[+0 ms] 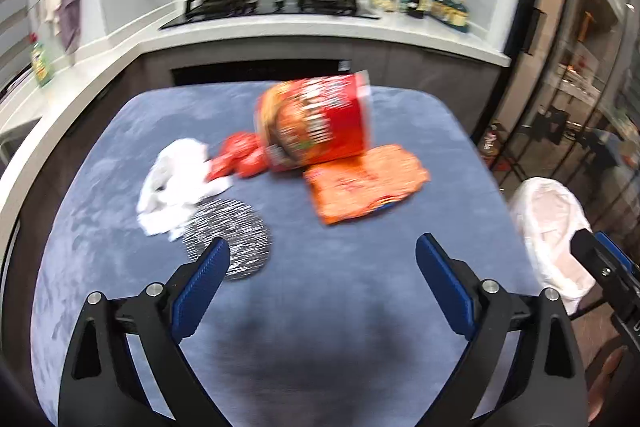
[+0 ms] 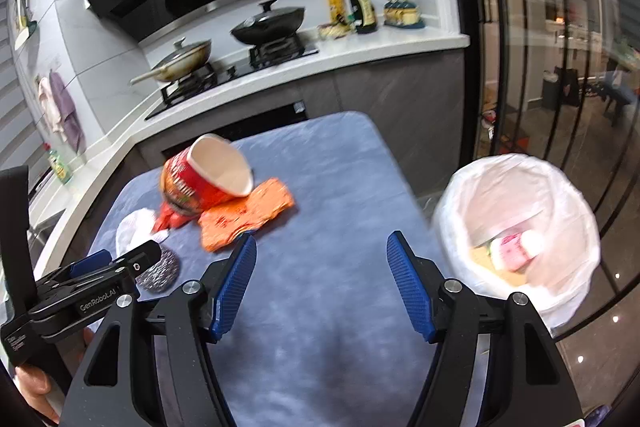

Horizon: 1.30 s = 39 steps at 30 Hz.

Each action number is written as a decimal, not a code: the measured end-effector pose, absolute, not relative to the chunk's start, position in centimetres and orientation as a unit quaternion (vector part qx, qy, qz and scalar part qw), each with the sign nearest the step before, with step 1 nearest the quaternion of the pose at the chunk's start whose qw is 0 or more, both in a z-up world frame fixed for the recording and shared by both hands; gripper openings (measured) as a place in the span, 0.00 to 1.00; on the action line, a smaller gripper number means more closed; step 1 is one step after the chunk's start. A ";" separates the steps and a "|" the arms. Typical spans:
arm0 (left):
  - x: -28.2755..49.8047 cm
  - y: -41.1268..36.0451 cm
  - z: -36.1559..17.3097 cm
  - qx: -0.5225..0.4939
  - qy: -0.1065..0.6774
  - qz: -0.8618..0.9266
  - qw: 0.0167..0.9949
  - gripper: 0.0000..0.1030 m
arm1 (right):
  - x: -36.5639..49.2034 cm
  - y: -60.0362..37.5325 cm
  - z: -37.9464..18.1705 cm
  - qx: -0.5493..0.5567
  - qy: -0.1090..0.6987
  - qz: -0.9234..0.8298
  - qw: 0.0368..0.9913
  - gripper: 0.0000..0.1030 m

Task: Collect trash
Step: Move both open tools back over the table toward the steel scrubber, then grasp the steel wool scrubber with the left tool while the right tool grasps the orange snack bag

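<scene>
Trash lies on a blue-covered table (image 1: 320,307): a red noodle cup (image 1: 316,123) on its side, a flat orange wrapper (image 1: 364,183) against it, a crumpled red wrapper (image 1: 240,159), a white crumpled tissue (image 1: 172,187) and a round silvery scrubber (image 1: 232,239). My left gripper (image 1: 323,242) is open and empty, above the near part of the table, its left finger over the scrubber's edge. My right gripper (image 2: 322,239) is open and empty over the table's right side, the orange wrapper (image 2: 244,215) just beyond its left finger. A white-lined bin (image 2: 516,227) stands to its right.
The bin holds a pink packet (image 2: 514,251) and other scraps. Behind the table runs a kitchen counter (image 1: 320,31) with a stove, two lidded pans and bottles. A glass door (image 2: 540,47) is on the right. The left gripper (image 2: 120,257) shows in the right wrist view.
</scene>
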State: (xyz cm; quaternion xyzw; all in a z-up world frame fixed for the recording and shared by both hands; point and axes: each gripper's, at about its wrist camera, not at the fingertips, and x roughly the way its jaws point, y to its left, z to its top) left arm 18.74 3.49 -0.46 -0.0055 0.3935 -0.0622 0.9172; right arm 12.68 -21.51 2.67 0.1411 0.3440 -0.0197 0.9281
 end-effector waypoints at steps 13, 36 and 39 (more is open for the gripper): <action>21.1 10.0 -4.8 -0.037 0.421 -0.007 0.906 0.89 | 16.7 -16.0 -1.7 0.140 0.395 0.010 0.908 0.64; 25.7 9.4 -9.0 -0.031 0.455 -0.027 0.889 0.74 | 25.5 -14.6 -6.4 0.205 0.431 0.024 0.879 0.64; 25.5 9.6 -8.9 -0.035 0.455 -0.029 0.889 0.72 | 26.6 -14.6 -6.8 0.222 0.430 0.027 0.875 0.64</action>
